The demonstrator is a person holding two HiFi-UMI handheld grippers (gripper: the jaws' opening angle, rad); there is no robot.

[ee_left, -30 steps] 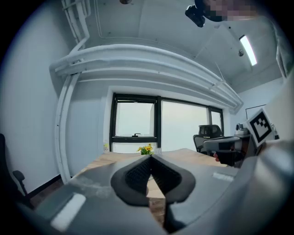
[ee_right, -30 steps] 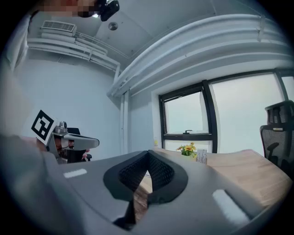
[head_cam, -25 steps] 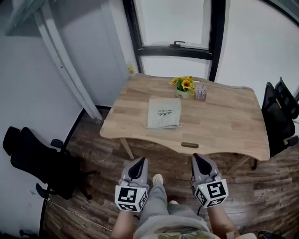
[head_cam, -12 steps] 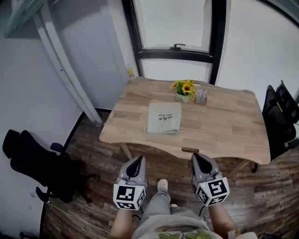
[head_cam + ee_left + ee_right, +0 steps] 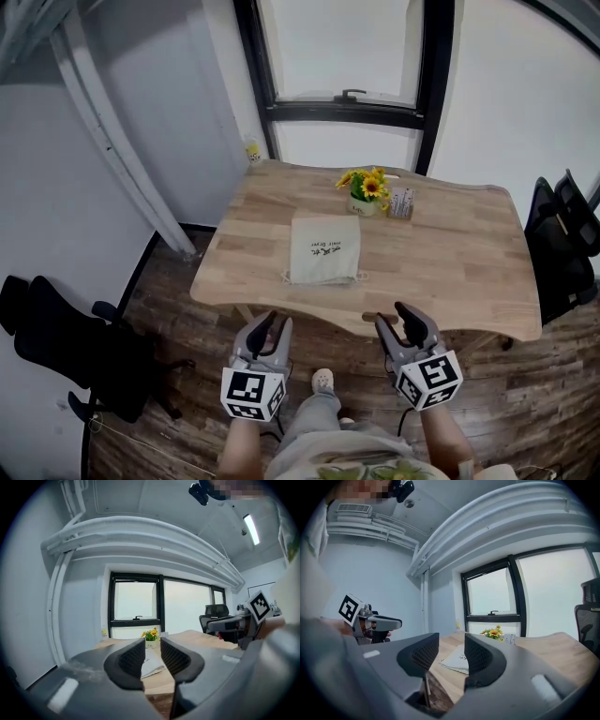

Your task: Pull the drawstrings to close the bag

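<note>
— On the wooden table, head view first: where is the bag?
— Lies flat near the middle, pale cloth with small dark print. Drawstrings peeking out at the two near corners. Just beyond, a pot of yellow flowers.
— And the grippers?
— Held low, off the table's near edge, over the plank floor: left gripper and right gripper, both well apart from the bag.
— Left gripper view?
— Opening, with a narrow gap between the pads and nothing held. Bag seen through the gap, far off on the table.
— Right gripper view?
— Opening too, with a wider gap, likewise empty. Bag and flowers beyond, left gripper off to the left.
</note>
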